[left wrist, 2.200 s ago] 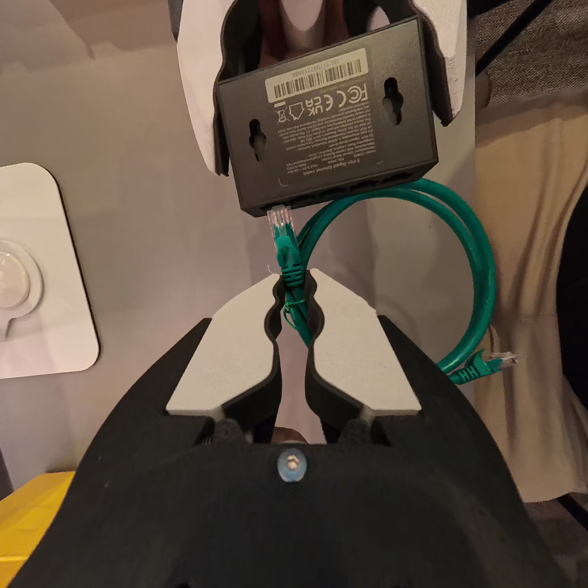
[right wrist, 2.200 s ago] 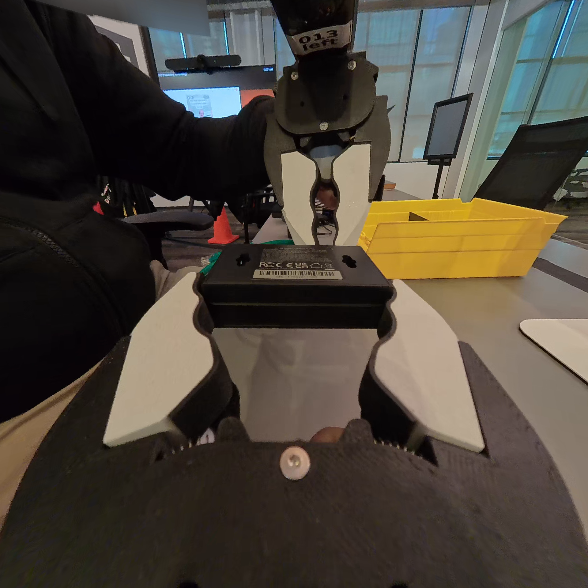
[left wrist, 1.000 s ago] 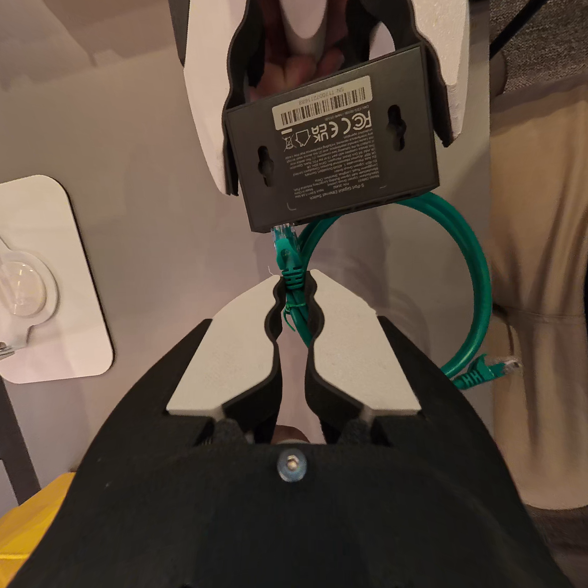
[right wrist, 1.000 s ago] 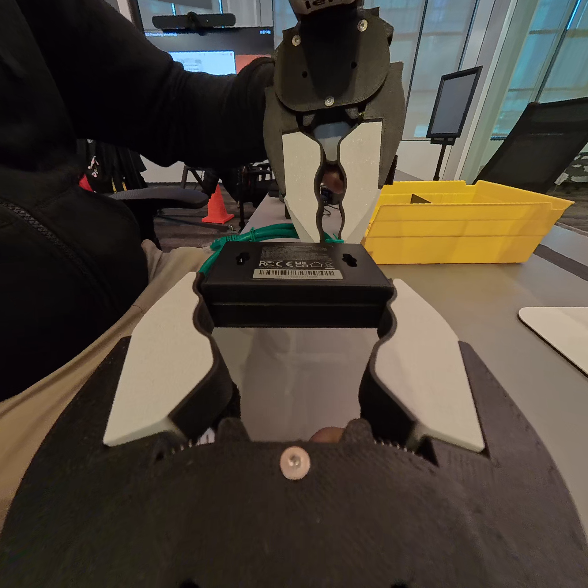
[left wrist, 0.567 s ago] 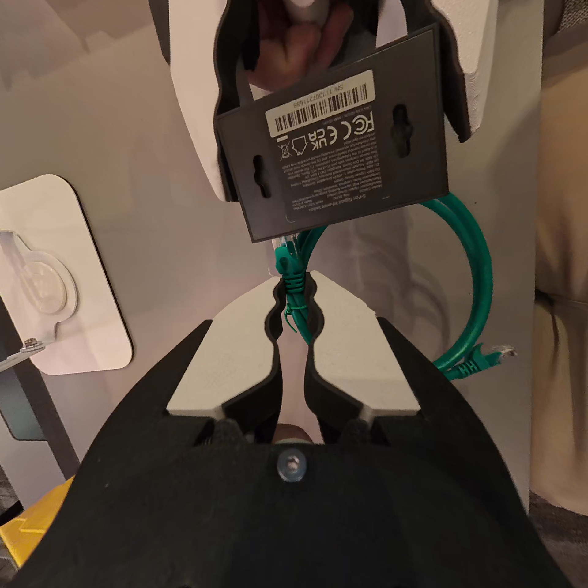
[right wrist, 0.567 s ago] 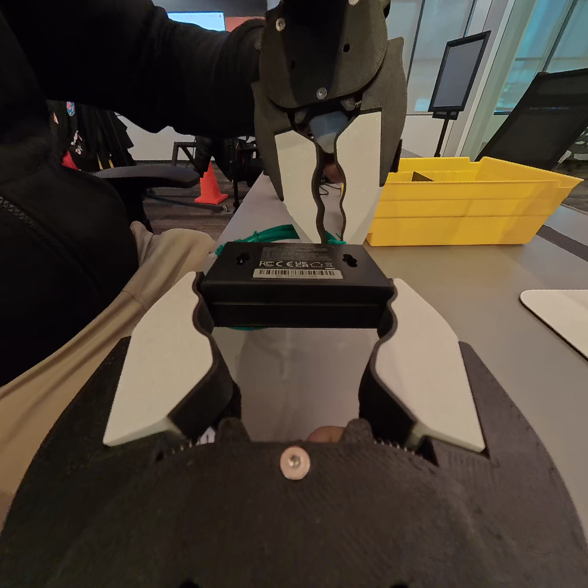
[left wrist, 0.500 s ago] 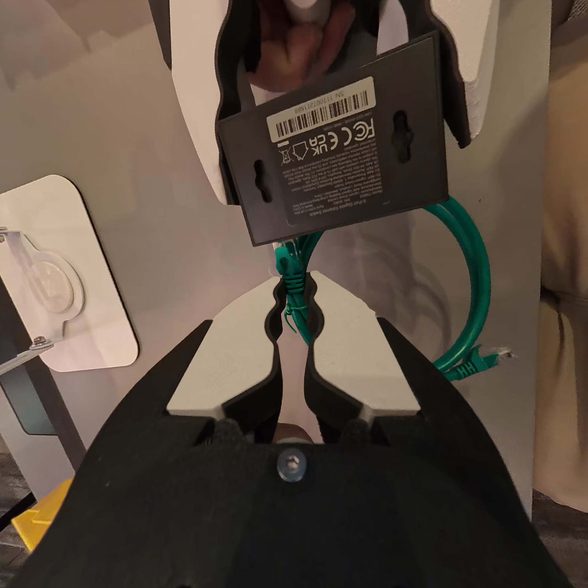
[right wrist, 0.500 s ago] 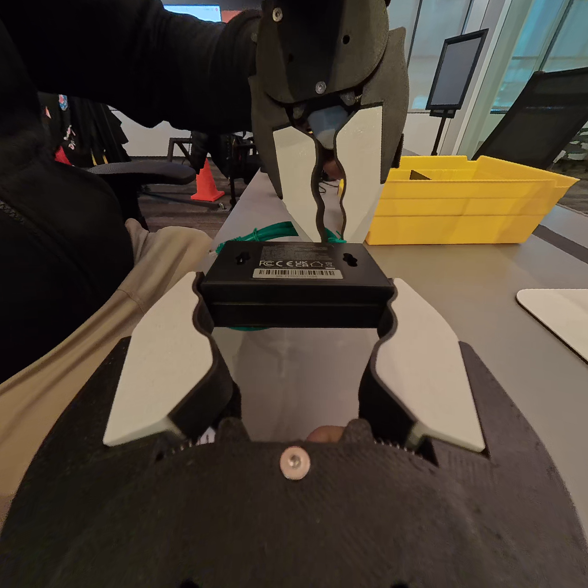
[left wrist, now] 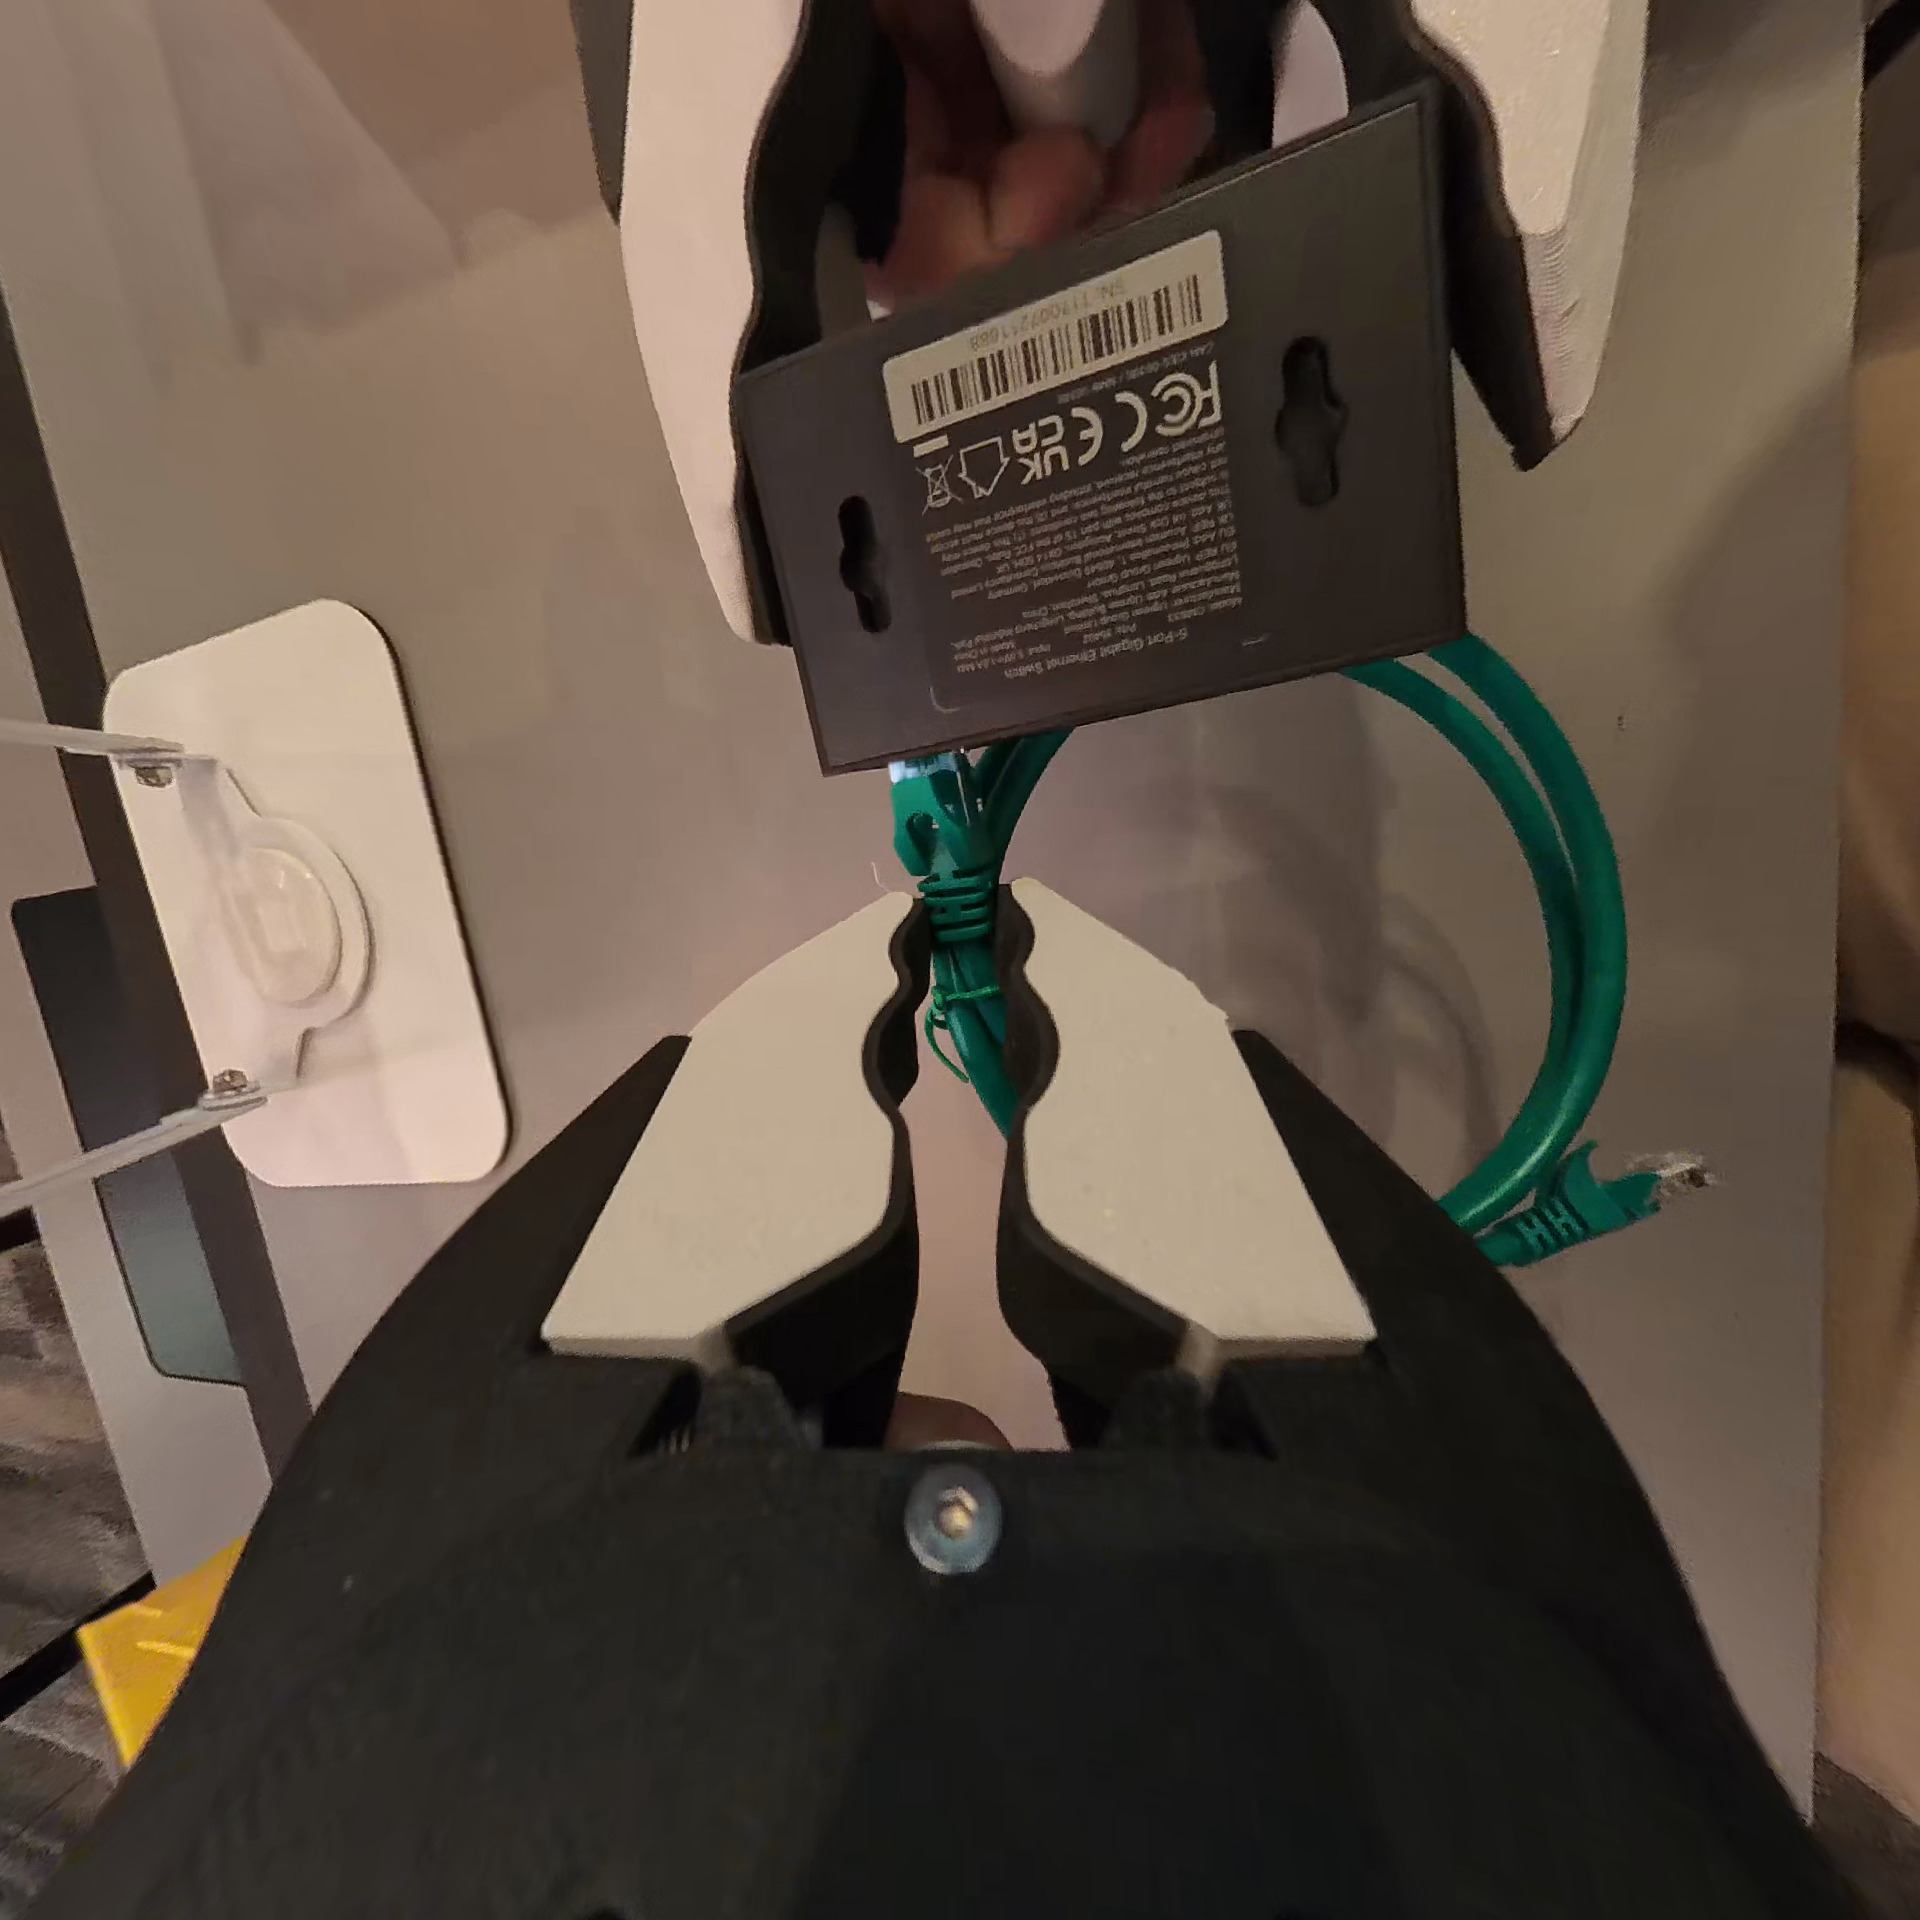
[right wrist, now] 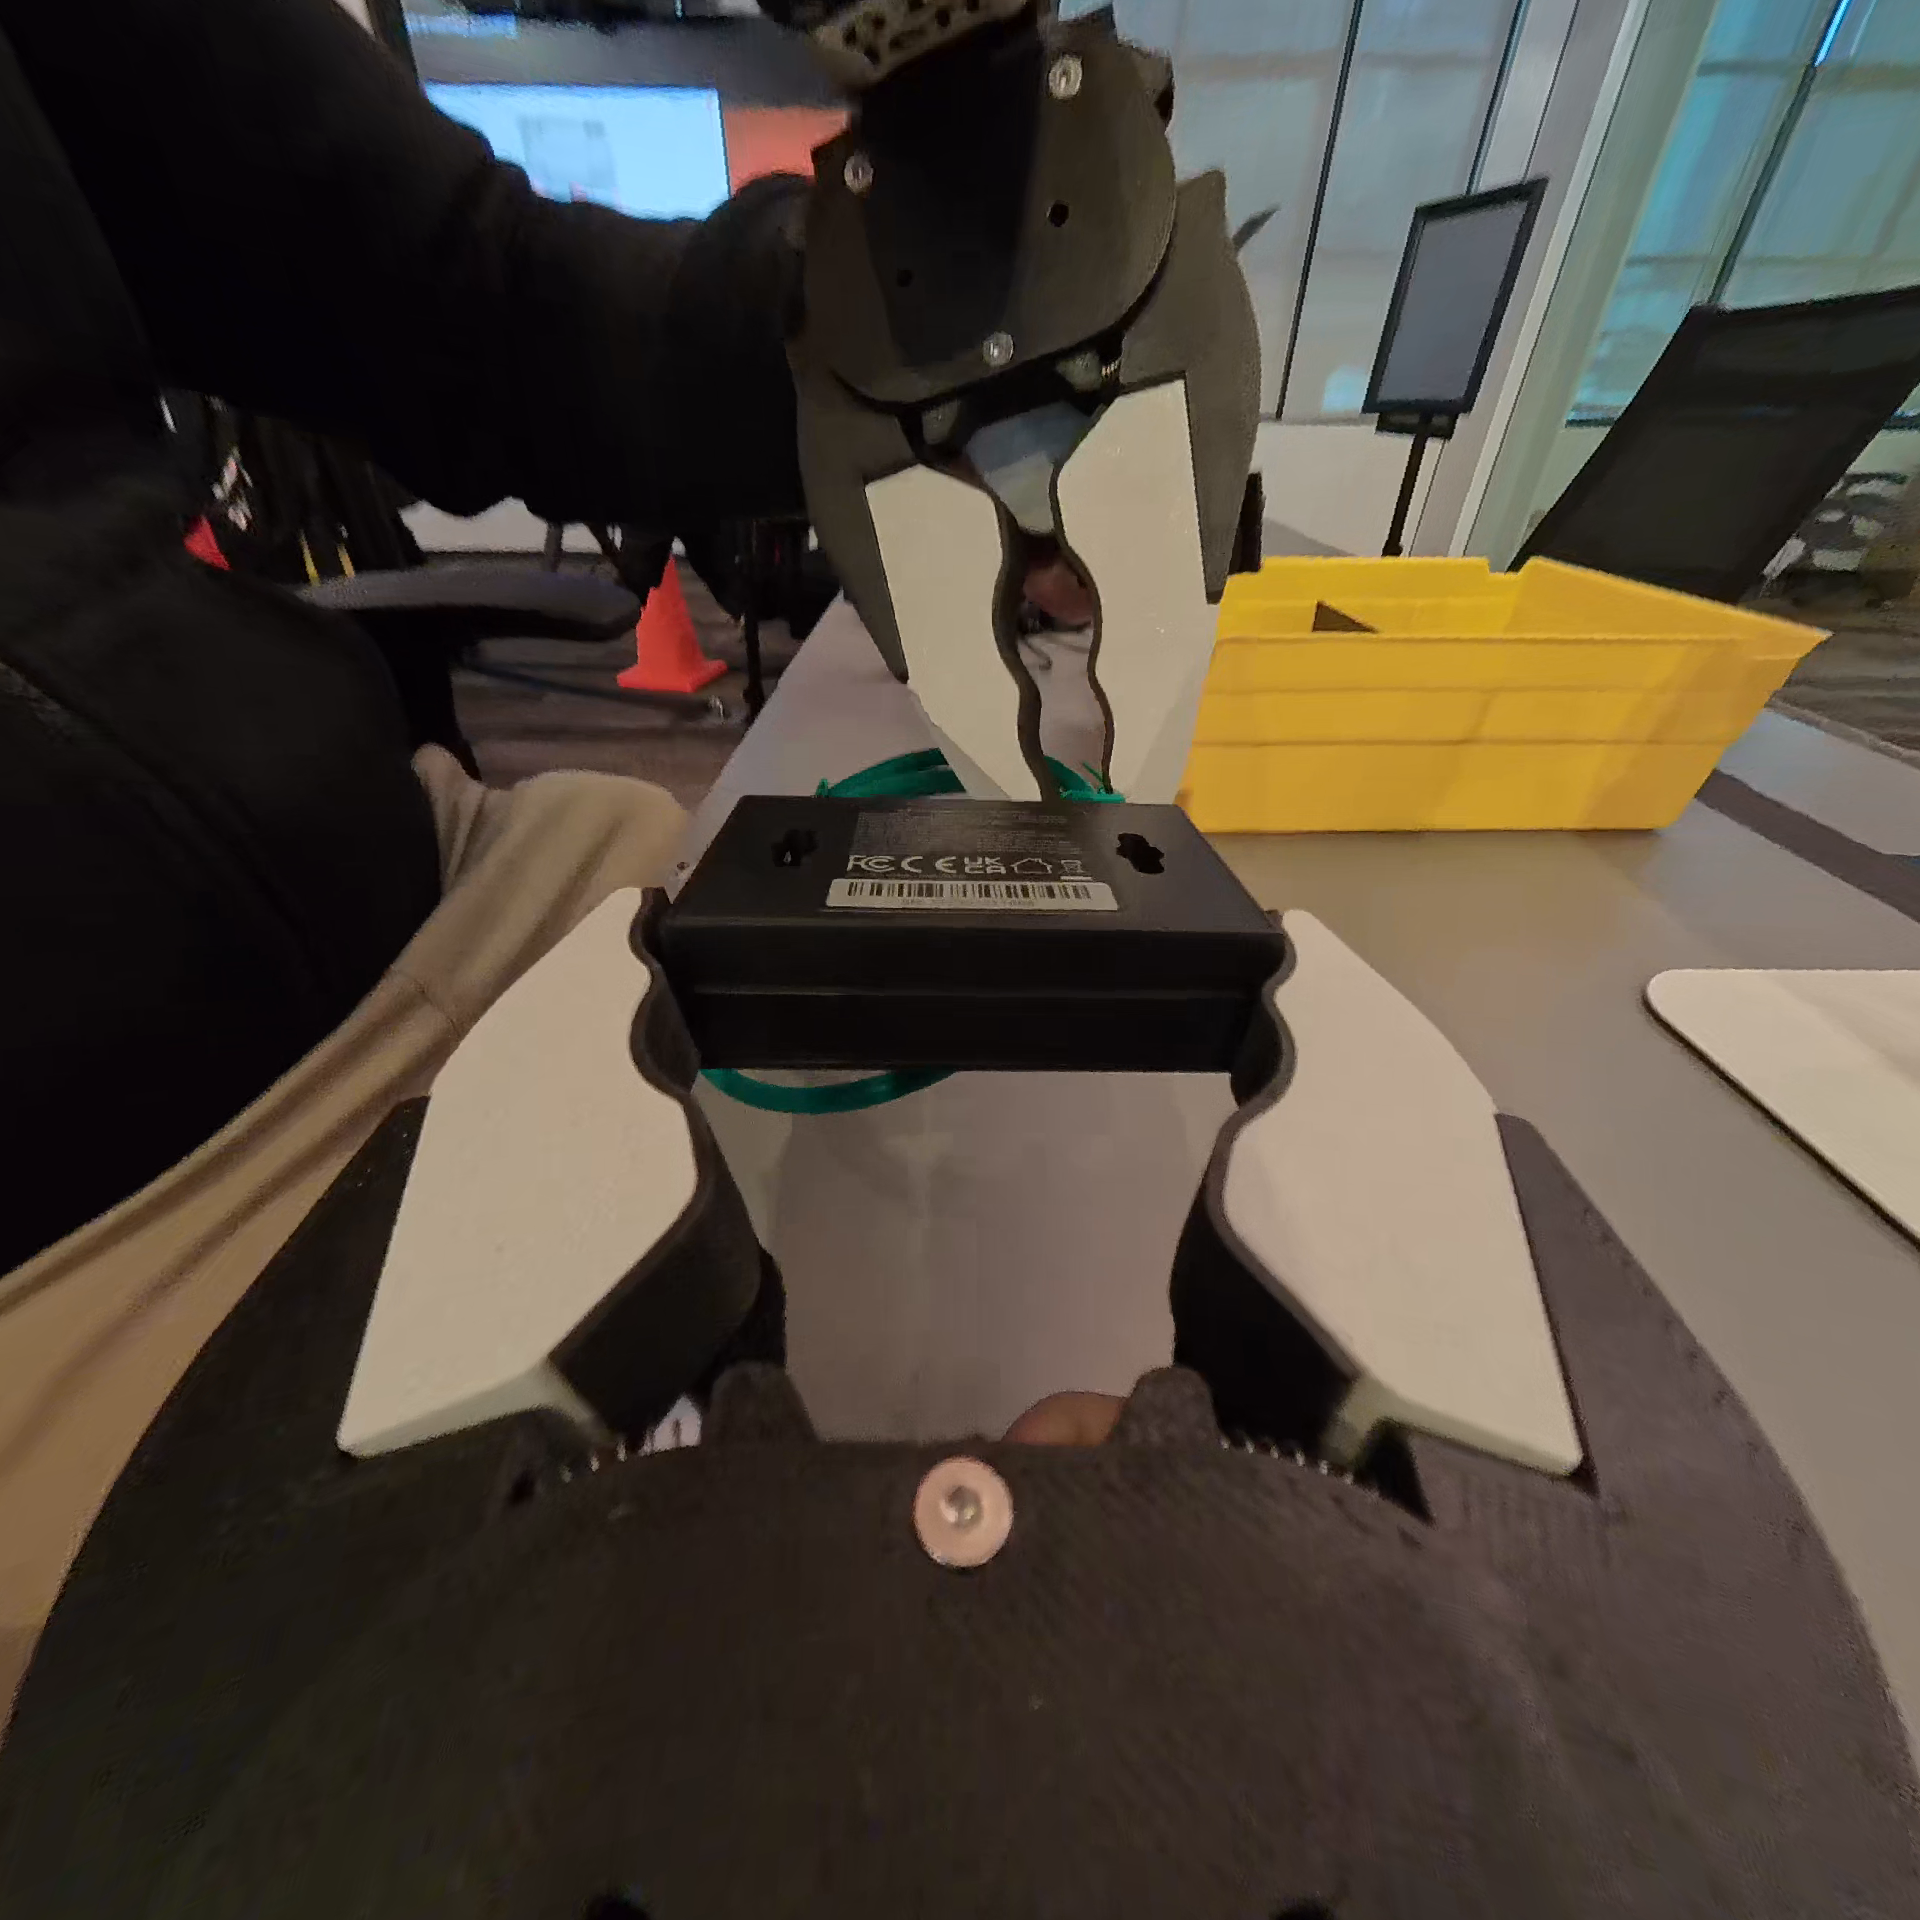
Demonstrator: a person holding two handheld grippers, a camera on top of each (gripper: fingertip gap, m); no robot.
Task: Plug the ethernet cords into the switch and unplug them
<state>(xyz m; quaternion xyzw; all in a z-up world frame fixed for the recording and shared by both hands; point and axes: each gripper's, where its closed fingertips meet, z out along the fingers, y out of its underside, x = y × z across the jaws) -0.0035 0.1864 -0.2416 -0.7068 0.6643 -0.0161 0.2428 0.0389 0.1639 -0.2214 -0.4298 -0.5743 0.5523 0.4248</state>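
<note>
Since the earlier frame, the clear plug tip has sunk into a port, the left gripper (left wrist: 961, 914) clamped on the green ethernet cord (left wrist: 1558, 894) at its stiff boot. Right gripper (right wrist: 961, 987) clenches the light, rigid switch (left wrist: 1101, 499) by its short ends above the table (right wrist: 1558, 935); the limp cord bends elsewhere, so the boot seems the best hold.

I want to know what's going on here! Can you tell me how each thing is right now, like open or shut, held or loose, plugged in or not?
left gripper: shut on the green cord, just behind its plug.
right gripper: shut on the switch.
switch: held off the table, label side up.
green cord: looped; near plug at the switch's port edge, whether seated is hidden.
free plug: loose, unplugged.
yellow bin: resting on the table.
</note>
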